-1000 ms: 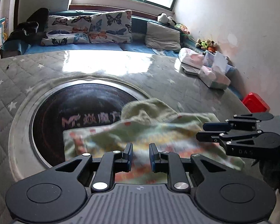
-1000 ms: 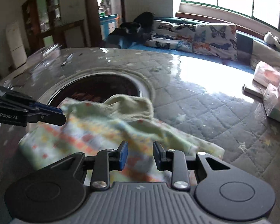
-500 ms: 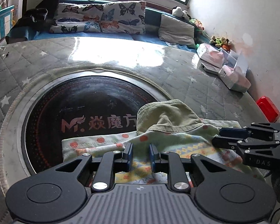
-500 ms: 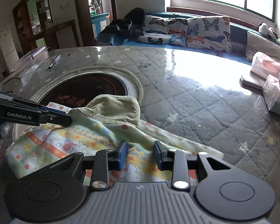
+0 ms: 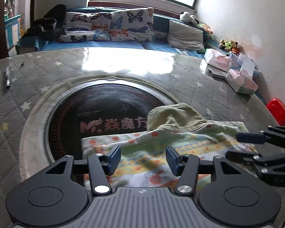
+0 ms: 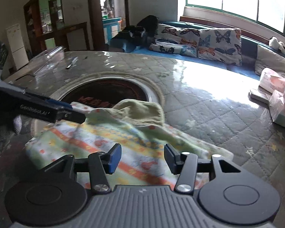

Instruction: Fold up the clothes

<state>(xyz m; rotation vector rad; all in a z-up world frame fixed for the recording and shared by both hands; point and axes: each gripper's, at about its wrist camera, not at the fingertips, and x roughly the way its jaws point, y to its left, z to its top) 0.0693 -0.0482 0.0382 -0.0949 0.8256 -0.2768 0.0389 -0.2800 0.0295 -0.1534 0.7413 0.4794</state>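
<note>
Garment (image 5: pixel 157 148): patterned, green-collared, lying on desk (image 5: pixel 209 87), partly over dark round inset (image 5: pixel 104 106). Left claw (image 5: pixel 143 157) and right claw (image 6: pixel 142 158): both spread wide above it, gripping nothing.

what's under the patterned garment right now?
The patterned garment lies across the black round inset's near edge and the quilted table cover. Its olive collar hides the logo's end; anything beneath the cloth is covered.
</note>
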